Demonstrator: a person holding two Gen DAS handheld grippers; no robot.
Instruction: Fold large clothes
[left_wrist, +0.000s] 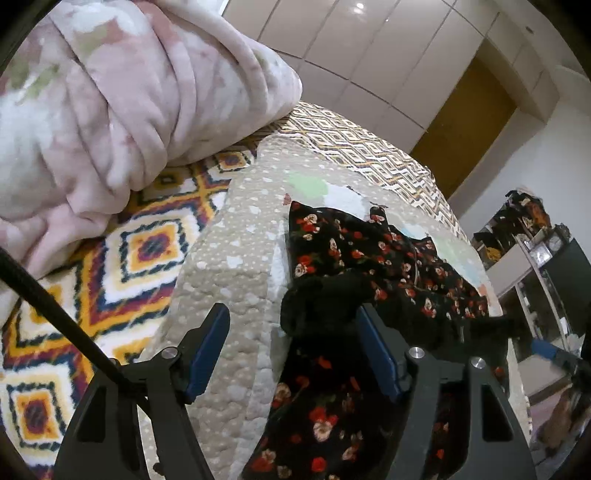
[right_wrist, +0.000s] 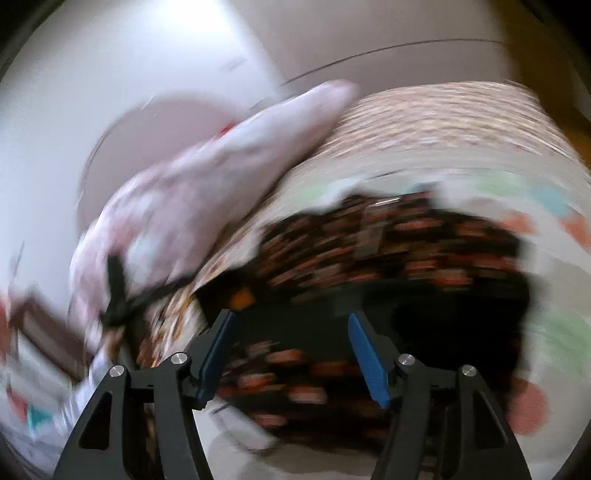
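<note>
A: Both grippers stand with their jaws apart, nothing pinched. On the left gripper (left_wrist: 293, 350) a black bunched bit of the dress (left_wrist: 369, 251) lies against the inner face of the right-hand pad, but the other pad is clear of it, so that is no grip.

B: And the right gripper (right_wrist: 291, 354)?

A: Wide as well, hanging over the same dress (right_wrist: 388, 236). That view is badly smeared, so I can only say the cloth sits below and between the 2 blue pads, not pressed by them.

B: Where does the dress lie?

A: Spread on the beige dotted quilt (left_wrist: 236, 236) on the bed, part of it bunched up near the left gripper. The pink blanket (left_wrist: 122, 110) is heaped well to one side on the patterned bedspread (left_wrist: 147, 243).

B: How will it handle?

A: My guess is light, thin and limp. It should sag and slide rather than hold a crease, so 1 pinch alone would let it droop. I would take it at 2 spread points along an edge or hem, not at the black bunch.

B: Any containers?

A: Only shelves (left_wrist: 532, 236) far off in the left wrist view, holding dark, flowered things; I cannot tell what they are
</note>
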